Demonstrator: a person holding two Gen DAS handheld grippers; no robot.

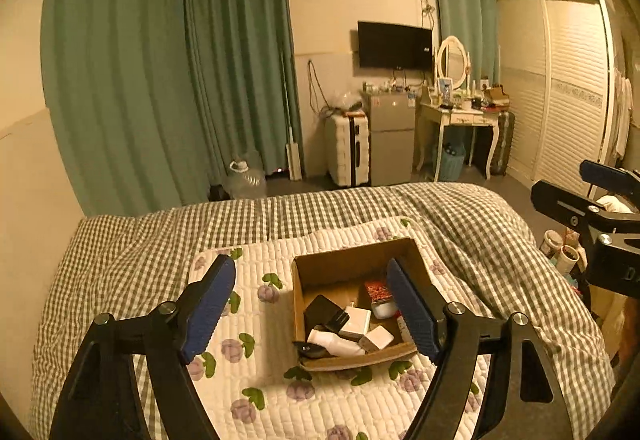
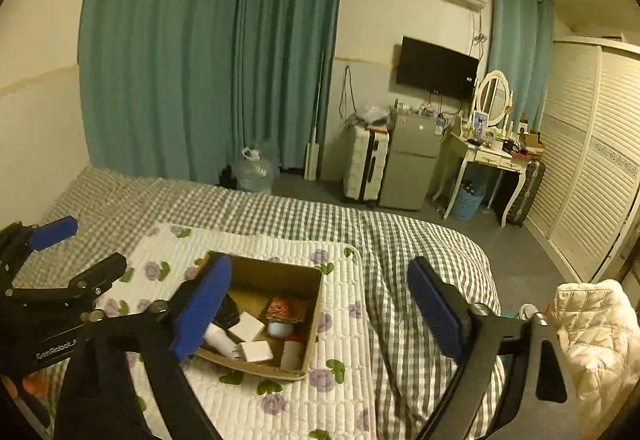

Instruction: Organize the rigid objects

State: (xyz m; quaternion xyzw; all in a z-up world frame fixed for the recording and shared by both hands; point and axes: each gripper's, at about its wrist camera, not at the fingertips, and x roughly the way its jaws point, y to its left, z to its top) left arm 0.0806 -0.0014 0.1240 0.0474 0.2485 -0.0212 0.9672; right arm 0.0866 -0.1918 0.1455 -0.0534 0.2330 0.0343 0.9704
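An open cardboard box [image 1: 320,266] sits on a floral quilted pad [image 1: 256,372] on the bed; it also shows in the right wrist view [image 2: 276,272]. Inside lie white chargers [image 1: 356,320], a black flat item [image 1: 320,306], a white bottle [image 1: 334,342] and a red-patterned jar [image 1: 376,292]. My left gripper [image 1: 316,314] is open and empty, held above the box's near side. My right gripper [image 2: 320,314] is open and empty, above the box's right edge. The right gripper also shows at the right edge of the left wrist view [image 1: 592,196].
The bed has a green checked cover [image 1: 472,216]. Beyond it stand teal curtains [image 1: 168,80], a water jug [image 1: 246,178], a white suitcase [image 1: 346,148], a small fridge [image 1: 390,136], a vanity table [image 1: 460,116] and a white wardrobe [image 1: 568,88]. A cream quilted jacket [image 2: 592,344] lies at the right.
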